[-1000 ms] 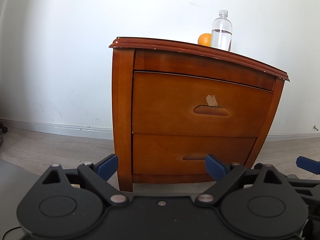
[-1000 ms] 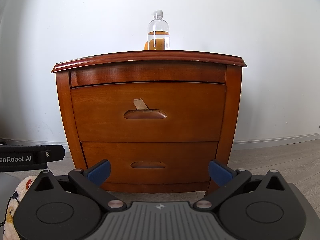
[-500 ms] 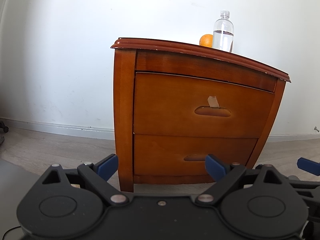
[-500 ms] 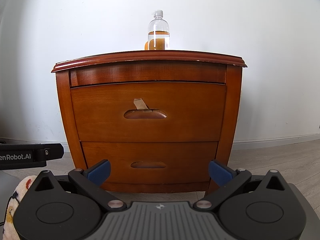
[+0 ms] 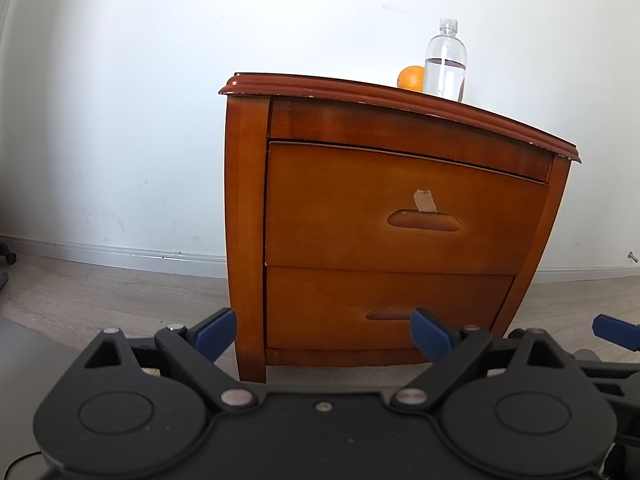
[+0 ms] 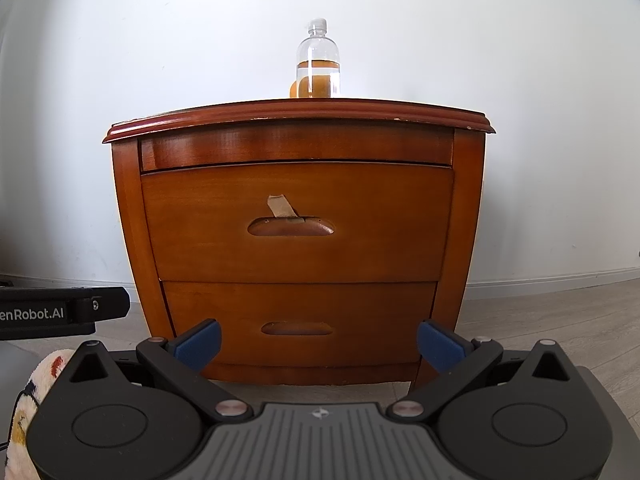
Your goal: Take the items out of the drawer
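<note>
Nightstand point(image 6: 296, 240) reddish-brown glossy wood, both drawer fronts the same tone; tan scrap of tape point(image 6: 282, 206) above the top drawer's handle slot. Bottle point(image 5: 445, 66) clear with a white cap, orange fruit point(image 5: 411, 78) beside it. Wall point(image 5: 140, 100) white, floor point(image 5: 100, 300) pale grey wood-grain. Gripper bodies black, fingertips point(image 6: 198, 342) blue (both grippers). Cloth point(image 6: 28, 400) at lower left cream, with orange and dark patches.

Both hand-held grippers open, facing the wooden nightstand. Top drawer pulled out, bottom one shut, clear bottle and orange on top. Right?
Not quite: the top drawer is shut too, flush in the brown wooden nightstand, as the right wrist view shows. The rest holds: bottom drawer shut, clear plastic bottle and round orange on top, left hand-held gripper and right hand-held gripper open.
</note>
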Available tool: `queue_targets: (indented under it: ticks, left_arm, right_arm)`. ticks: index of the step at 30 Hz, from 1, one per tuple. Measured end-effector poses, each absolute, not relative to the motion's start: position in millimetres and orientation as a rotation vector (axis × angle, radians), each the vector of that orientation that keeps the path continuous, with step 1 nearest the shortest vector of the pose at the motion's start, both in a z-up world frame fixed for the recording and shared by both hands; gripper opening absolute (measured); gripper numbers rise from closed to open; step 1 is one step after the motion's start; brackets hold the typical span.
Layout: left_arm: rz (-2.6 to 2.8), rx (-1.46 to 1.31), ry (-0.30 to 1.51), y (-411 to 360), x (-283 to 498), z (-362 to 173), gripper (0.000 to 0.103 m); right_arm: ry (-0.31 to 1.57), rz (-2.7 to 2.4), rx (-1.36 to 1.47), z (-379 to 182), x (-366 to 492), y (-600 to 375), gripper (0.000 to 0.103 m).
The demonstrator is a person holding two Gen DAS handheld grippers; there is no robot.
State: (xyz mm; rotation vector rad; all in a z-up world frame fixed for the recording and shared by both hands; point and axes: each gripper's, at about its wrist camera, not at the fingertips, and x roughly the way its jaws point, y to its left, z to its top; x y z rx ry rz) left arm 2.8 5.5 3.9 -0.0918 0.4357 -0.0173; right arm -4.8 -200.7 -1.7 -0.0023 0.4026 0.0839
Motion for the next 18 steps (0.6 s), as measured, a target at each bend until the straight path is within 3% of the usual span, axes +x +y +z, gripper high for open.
queue_targets:
  ticks: [18]
  left_arm:
    - [0.001, -0.126, 0.462, 11.2, 35.3, -4.9, 0.094]
  right_arm:
    - [0.456, 0.059, 0.015, -16.5, 16.0, -200.4, 0.103]
